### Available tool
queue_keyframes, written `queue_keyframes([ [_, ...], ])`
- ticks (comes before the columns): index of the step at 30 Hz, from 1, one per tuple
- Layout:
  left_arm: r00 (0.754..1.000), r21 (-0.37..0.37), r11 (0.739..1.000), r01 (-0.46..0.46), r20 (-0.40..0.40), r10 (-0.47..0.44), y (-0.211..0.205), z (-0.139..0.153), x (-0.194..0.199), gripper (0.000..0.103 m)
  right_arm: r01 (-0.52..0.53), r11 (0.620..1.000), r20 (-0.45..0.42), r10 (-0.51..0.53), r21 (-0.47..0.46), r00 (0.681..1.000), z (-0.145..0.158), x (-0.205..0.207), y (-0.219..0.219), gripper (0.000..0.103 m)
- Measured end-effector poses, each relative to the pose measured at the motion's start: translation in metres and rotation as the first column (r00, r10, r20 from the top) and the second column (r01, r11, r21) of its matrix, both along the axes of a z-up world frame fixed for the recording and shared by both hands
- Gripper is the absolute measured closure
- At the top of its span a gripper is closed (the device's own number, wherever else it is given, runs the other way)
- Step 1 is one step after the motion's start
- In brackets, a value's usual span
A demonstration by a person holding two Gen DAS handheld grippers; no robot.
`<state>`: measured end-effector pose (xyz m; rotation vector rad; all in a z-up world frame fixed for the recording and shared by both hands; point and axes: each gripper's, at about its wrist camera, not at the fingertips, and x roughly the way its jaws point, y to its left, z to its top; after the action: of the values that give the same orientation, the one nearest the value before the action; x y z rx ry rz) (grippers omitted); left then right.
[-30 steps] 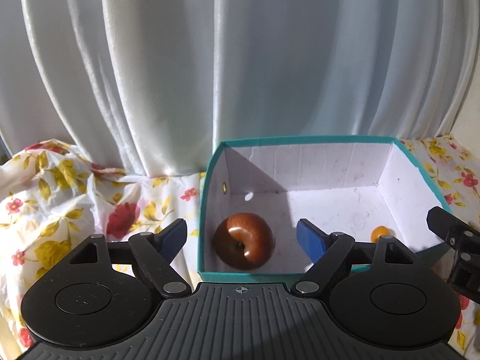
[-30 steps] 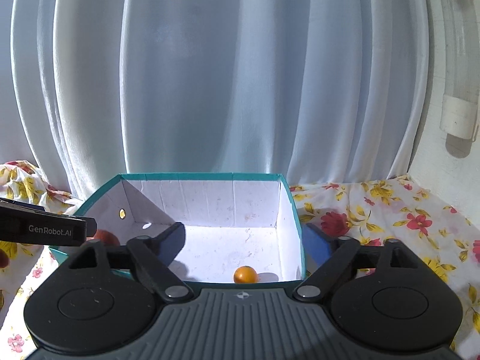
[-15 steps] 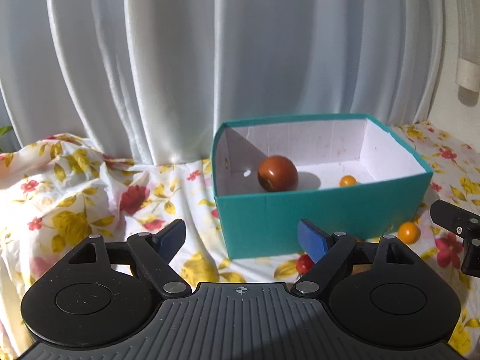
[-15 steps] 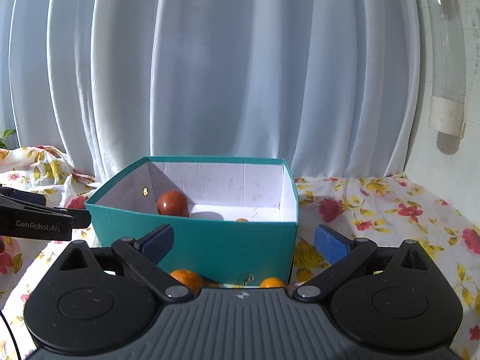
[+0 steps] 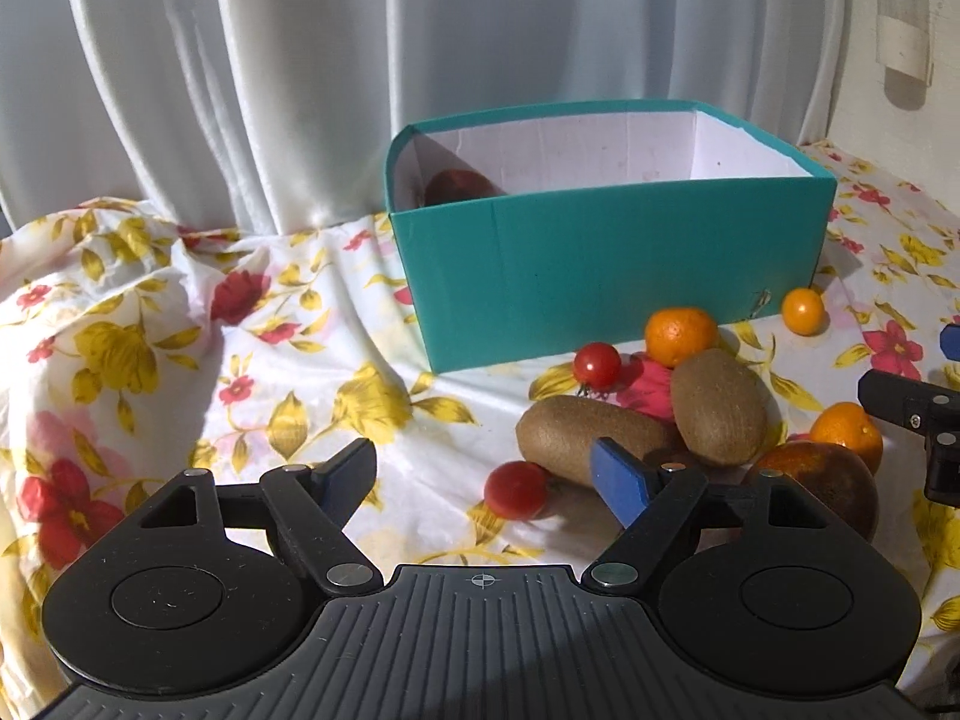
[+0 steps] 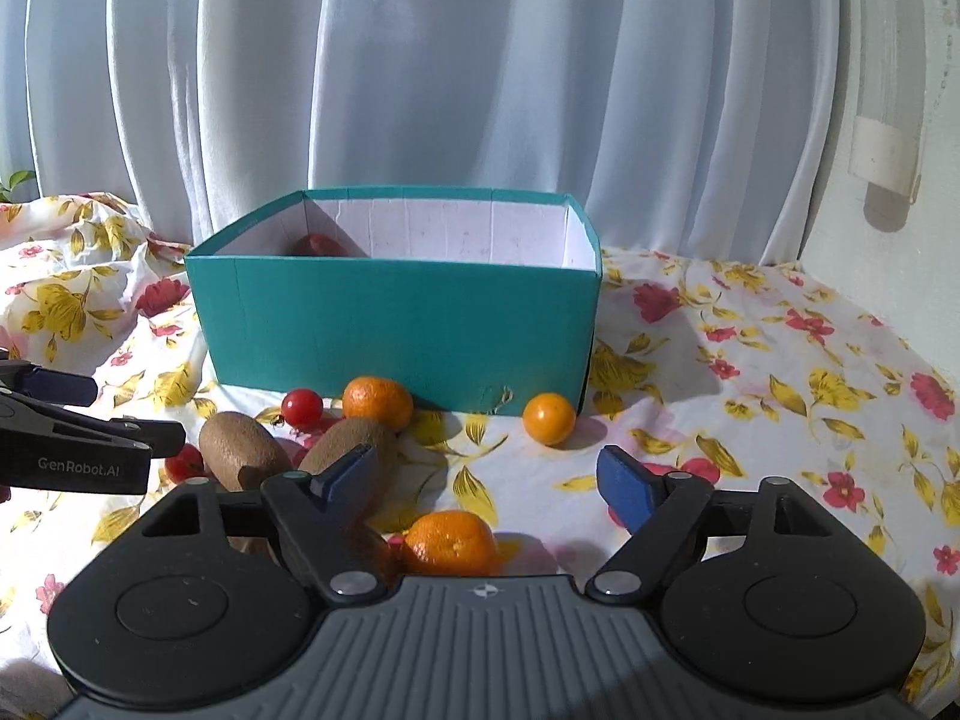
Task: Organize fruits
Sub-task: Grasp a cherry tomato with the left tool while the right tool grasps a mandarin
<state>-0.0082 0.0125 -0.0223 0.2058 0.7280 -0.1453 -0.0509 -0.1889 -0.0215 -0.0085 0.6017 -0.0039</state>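
A teal box [image 5: 606,276] [image 6: 396,324] stands on the floral cloth, with a dark red fruit [image 5: 456,186] [image 6: 318,244] inside at its left. In front of it lie two kiwis [image 5: 591,438] [image 5: 717,414], two red cherry tomatoes [image 5: 596,364] [image 5: 515,489], mandarins [image 5: 681,336] [image 6: 450,543] [image 6: 377,401], a small yellow-orange fruit [image 5: 803,311] [image 6: 548,417] and a dark reddish fruit [image 5: 822,480]. My left gripper [image 5: 483,474] is open and empty, low over the cloth by the nearer tomato. My right gripper [image 6: 489,477] is open and empty over a mandarin.
White curtains [image 6: 480,90] hang right behind the box. The cloth is bunched into folds [image 5: 102,276] at the left. A white wall with a clear tube [image 6: 888,90] stands at the right. The other gripper's body shows in each view's edge [image 6: 72,450] [image 5: 918,414].
Both grippers have pulled back and down from over the box to the cloth in front of it. The loose fruits have come into view. Both stay open.
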Motion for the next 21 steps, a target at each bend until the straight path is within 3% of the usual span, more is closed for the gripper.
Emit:
queue_keyframes([
  [16, 0.998, 0.036, 0.999, 0.039, -0.054, -0.037, -0.003, -0.026, 0.008, 0.025, -0.001, 1.0, -0.128, -0.001, -0.016, 0.992, -0.027, -0.007, -0.004, 0.036],
  [21, 0.997, 0.029, 0.998, 0.05, -0.064, -0.048, -0.003, -0.031, 0.013, 0.027, -0.019, 0.999, -0.13, 0.014, -0.037, 0.991, -0.031, -0.002, 0.003, 0.042],
])
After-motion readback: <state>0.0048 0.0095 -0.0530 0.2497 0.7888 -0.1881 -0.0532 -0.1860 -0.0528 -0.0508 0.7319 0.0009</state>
